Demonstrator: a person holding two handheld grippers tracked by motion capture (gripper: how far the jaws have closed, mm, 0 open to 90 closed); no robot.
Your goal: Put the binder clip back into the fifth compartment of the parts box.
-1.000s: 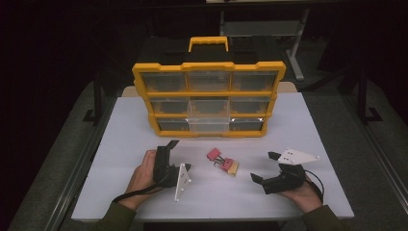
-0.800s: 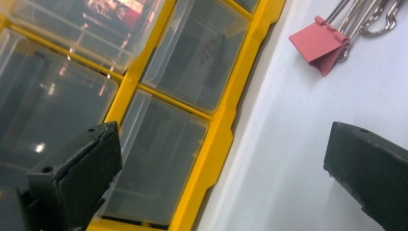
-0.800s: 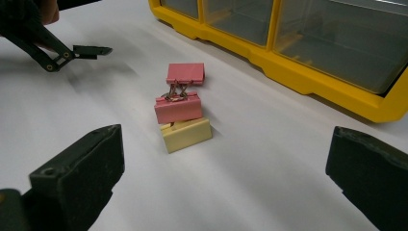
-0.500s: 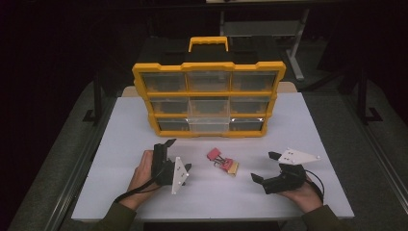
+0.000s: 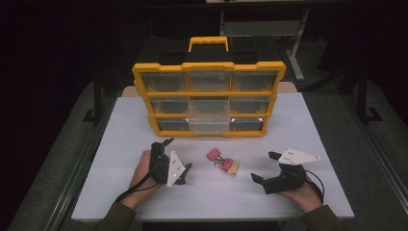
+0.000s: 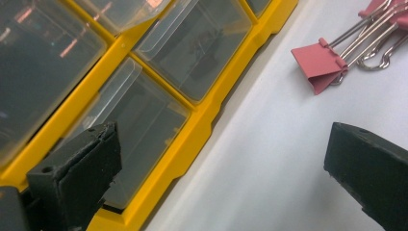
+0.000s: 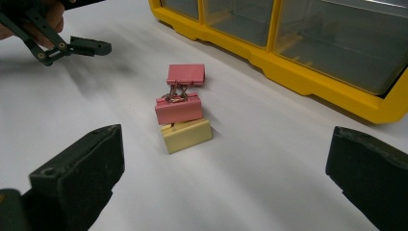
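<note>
Having turned toward the binder clips, the left gripper shows jaws spread; right gripper likewise.

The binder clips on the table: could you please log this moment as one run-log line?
left gripper: open, empty | right gripper: open, empty | binder clips: two pink, one yellow, on table between grippers | organizer: closed

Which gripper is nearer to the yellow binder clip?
Right, narrowly. The right gripper sits just right of the yellow binder clip, jaws open toward it. The left gripper is farther left, beyond the pink clips.
</note>
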